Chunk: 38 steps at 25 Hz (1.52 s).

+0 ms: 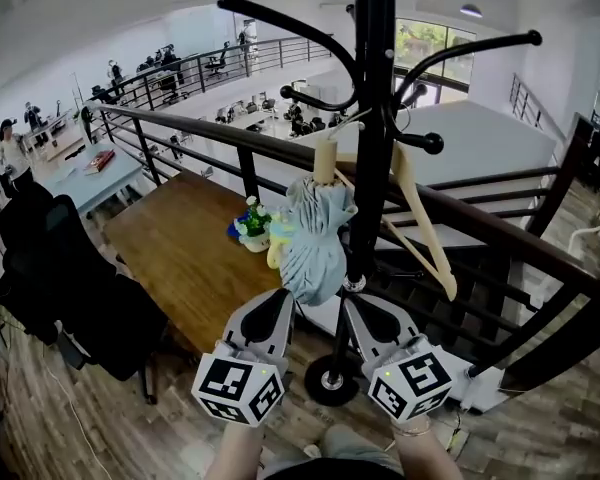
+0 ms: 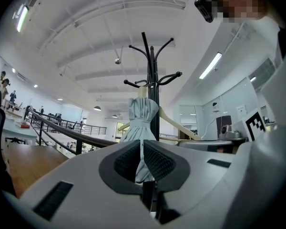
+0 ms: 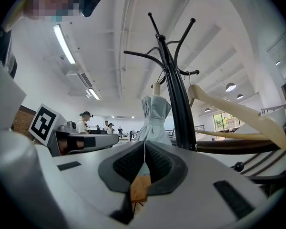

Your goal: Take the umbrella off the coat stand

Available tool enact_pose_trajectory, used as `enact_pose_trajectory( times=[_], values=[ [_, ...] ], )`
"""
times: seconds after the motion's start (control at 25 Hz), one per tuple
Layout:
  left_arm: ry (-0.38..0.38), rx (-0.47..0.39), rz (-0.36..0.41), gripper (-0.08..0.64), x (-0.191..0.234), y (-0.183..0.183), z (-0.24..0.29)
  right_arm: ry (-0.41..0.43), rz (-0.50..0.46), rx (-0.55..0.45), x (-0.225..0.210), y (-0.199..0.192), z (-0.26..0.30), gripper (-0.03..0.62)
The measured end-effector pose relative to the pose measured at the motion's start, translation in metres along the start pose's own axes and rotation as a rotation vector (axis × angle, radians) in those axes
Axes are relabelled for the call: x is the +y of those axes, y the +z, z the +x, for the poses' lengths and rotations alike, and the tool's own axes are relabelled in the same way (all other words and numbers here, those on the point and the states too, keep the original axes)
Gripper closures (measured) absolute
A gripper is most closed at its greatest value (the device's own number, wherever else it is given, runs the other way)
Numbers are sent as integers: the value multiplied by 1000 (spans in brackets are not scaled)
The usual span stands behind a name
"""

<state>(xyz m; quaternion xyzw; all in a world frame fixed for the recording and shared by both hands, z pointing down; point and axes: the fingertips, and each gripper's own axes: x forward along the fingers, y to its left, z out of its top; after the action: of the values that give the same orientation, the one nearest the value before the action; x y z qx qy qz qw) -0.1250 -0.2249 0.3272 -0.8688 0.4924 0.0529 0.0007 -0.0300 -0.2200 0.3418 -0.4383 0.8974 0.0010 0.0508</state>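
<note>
A dark railing (image 1: 210,133) runs across the mezzanine, with a long wooden table (image 1: 180,258) behind it on the left. In front of the railing stands the black coat stand (image 1: 372,118), its round base (image 1: 332,380) on the plank floor and its curved hooks spreading at the top.

A pale wooden hanger (image 1: 420,218) hangs on the right of the pole. The umbrella (image 1: 315,238), light blue and folded (canopy gathered into pleats), hangs on the left of the pole and close against it. Its cream handle (image 1: 325,158) is at the top, just under a lower hook; what holds it there is too small to tell.

Both grippers point level towards the stand, below the umbrella in the head view. The left gripper (image 1: 285,293) has its tips near the canopy's lower end, apart from the cloth. Its jaws are drawn together to a thin slit with nothing in them, and in its own view the umbrella (image 2: 142,123) shows beyond the tips. The right gripper (image 1: 355,303), near the pole, is likewise closed and empty, its jaw tips meeting in front of the umbrella (image 3: 155,116) and stand (image 3: 174,89).

A small flower pot (image 1: 252,226) sits on the table near the umbrella.
</note>
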Motion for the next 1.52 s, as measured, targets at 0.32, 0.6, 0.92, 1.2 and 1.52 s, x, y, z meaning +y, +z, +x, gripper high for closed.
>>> enact_pose_trajectory(
  times=[0.32, 0.6, 0.92, 1.2, 1.52],
  values=[
    [35, -1, 4, 543, 6, 5, 6, 38, 9, 31, -10, -5, 13, 563],
    [35, -2, 46, 538, 4, 22, 24, 73, 18, 10, -16, 7, 16, 563],
    [-17, 26, 94, 309, 0, 37, 58, 98, 24, -21, -24, 15, 22, 563],
    [-65, 62, 60, 275, 6, 40, 85, 85, 24, -38, -38, 17, 22, 563],
    [-123, 152, 45, 252, 2, 30, 107, 120, 43, -68, -41, 22, 25, 563]
  ],
)
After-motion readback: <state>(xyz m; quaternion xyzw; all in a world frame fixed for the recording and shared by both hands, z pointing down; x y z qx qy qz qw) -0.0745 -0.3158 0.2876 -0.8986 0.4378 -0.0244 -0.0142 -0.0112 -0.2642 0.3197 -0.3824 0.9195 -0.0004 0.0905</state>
